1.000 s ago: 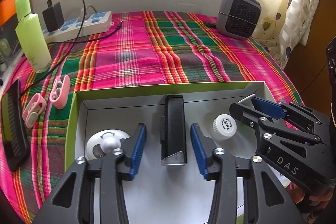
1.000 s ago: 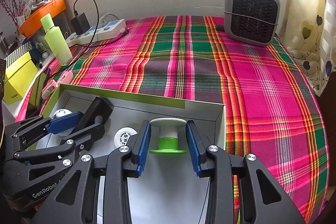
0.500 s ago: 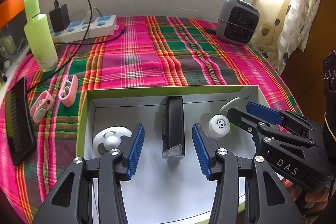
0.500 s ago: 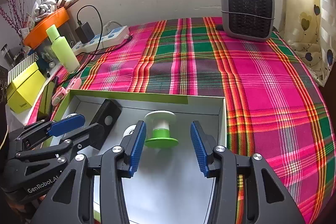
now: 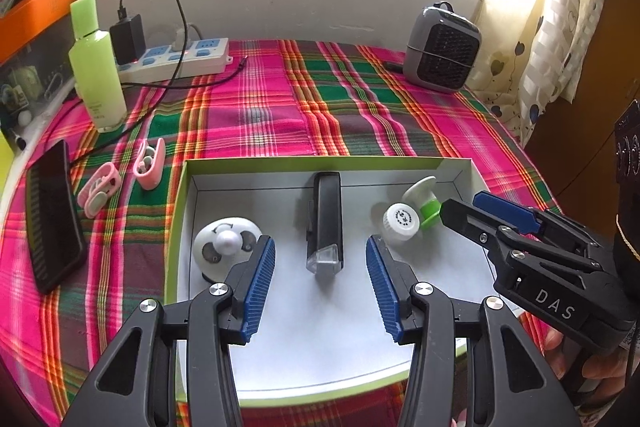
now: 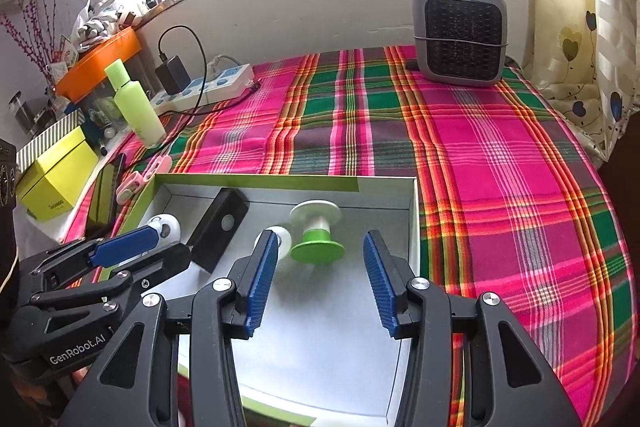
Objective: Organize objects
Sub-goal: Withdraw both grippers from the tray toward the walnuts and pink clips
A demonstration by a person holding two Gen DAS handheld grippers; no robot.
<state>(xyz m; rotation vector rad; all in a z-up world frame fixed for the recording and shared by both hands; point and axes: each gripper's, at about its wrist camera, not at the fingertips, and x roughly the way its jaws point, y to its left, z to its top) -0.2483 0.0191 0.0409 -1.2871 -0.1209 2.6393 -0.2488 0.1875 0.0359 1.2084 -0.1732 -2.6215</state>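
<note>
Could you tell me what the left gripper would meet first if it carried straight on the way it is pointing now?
Most likely the black rectangular device lying in the box, centred ahead of the open left gripper; depth is hard to judge.

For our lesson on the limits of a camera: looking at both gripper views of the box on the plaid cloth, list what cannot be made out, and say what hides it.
- Small white bottle, right wrist view: mostly behind the right gripper's finger.
- White round gadget, same view: partly covered by the left gripper.
- Box near edge, left wrist view: hidden by the left gripper's own arms.
- Print on the bottle cap: too small to read.
- Person: only fingertips show, at the frame's corner.
</note>
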